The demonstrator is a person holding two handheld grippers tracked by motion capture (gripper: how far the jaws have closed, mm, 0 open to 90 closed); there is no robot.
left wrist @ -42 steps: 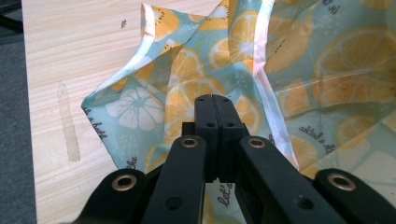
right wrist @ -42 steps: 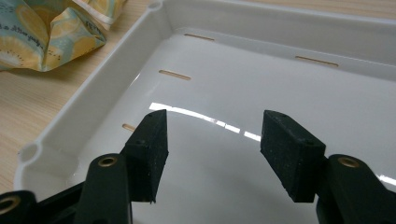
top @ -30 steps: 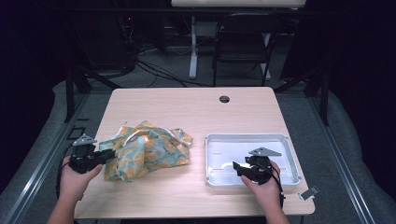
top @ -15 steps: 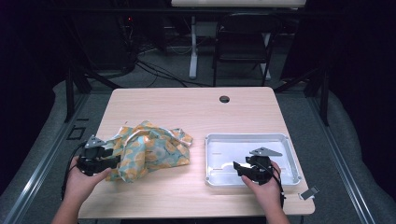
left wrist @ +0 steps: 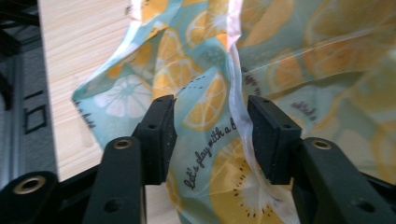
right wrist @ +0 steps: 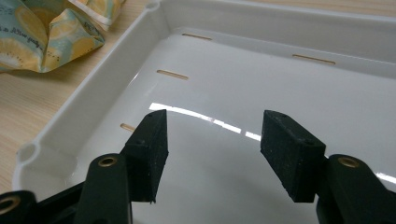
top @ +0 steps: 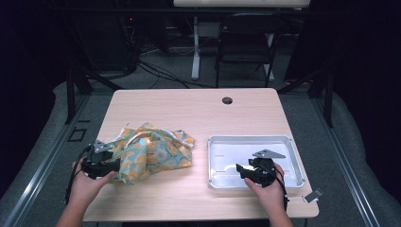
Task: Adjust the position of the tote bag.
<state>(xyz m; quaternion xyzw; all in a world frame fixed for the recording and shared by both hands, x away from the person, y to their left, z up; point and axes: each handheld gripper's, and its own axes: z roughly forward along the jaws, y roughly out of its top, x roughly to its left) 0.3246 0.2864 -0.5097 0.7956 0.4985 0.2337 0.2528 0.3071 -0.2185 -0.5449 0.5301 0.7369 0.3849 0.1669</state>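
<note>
One crumpled fruit-print cloth (top: 151, 153) lies on the wooden table (top: 189, 109), just left of the single white tray (top: 288, 142), which is taken as the landmark here. The left gripper (left wrist: 210, 128) is set at the cloth's far edge from the tray, its jaws spread with a fold and a pale hem of the fabric standing between them; the jaws have just been closing a little after opening wide, yet the pads are not seen pressing the fabric, so nothing is held. This placement is judged to prepare a fresh bite on the edge, so that the cloth can be lifted or drawn out flat. The right gripper (right wrist: 212, 140) is held over the tray's near left part, jaws apart and empty, apparently waiting. A small dark grommet hole (top: 227, 100) sits well beyond the tray, and a small tag-like object (top: 313, 195), too small to identify, lies just past the tray's near right corner. Two grippers, one cloth and one tray are counted.
</note>
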